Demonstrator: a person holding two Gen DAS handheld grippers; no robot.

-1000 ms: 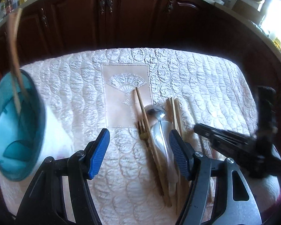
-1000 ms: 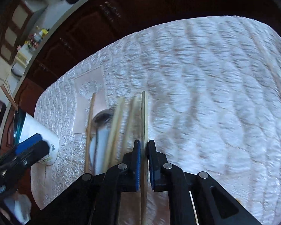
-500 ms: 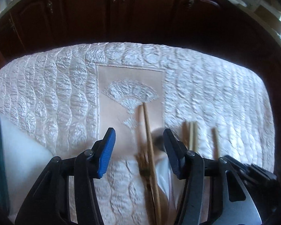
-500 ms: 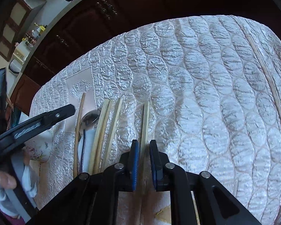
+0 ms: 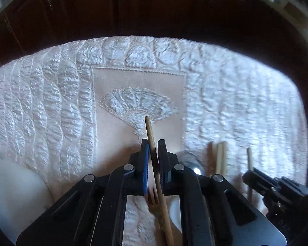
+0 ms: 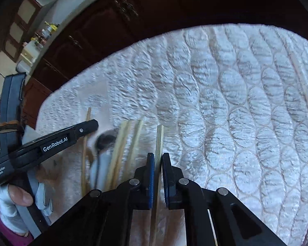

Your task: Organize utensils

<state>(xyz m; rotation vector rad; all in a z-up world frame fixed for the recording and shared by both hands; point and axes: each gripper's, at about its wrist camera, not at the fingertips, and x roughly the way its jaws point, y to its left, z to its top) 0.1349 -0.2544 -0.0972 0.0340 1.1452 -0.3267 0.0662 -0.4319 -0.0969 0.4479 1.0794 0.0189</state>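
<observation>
My left gripper (image 5: pixel 153 143) points down at the cloth, its jaws closing, with the blue pads pressing on a brown wooden chopstick (image 5: pixel 148 129) at the row's left end. A wooden fork (image 5: pixel 152 198) lies blurred just under it. In the right wrist view that gripper (image 6: pixel 92 125) reaches in from the left. My right gripper (image 6: pixel 158 156) is shut on a pale chopstick (image 6: pixel 159 137) at the row's right end. Between them lie a metal spoon (image 6: pixel 104 140) and more pale chopsticks (image 6: pixel 121 143).
A white quilted cloth (image 5: pixel 51 102) with an embroidered fan panel (image 5: pixel 137 102) covers the table. The white side of a cup (image 5: pixel 14 184) shows at lower left. Dark wood cabinets (image 5: pixel 133 10) stand beyond the far edge. A person's hand (image 6: pixel 18 196) holds the left tool.
The left gripper came away from the teal-rimmed cup, moved over the utensils and lower, and its wide jaws closed around the brown chopstick. The right gripper kept its grip on the pale chopstick.
</observation>
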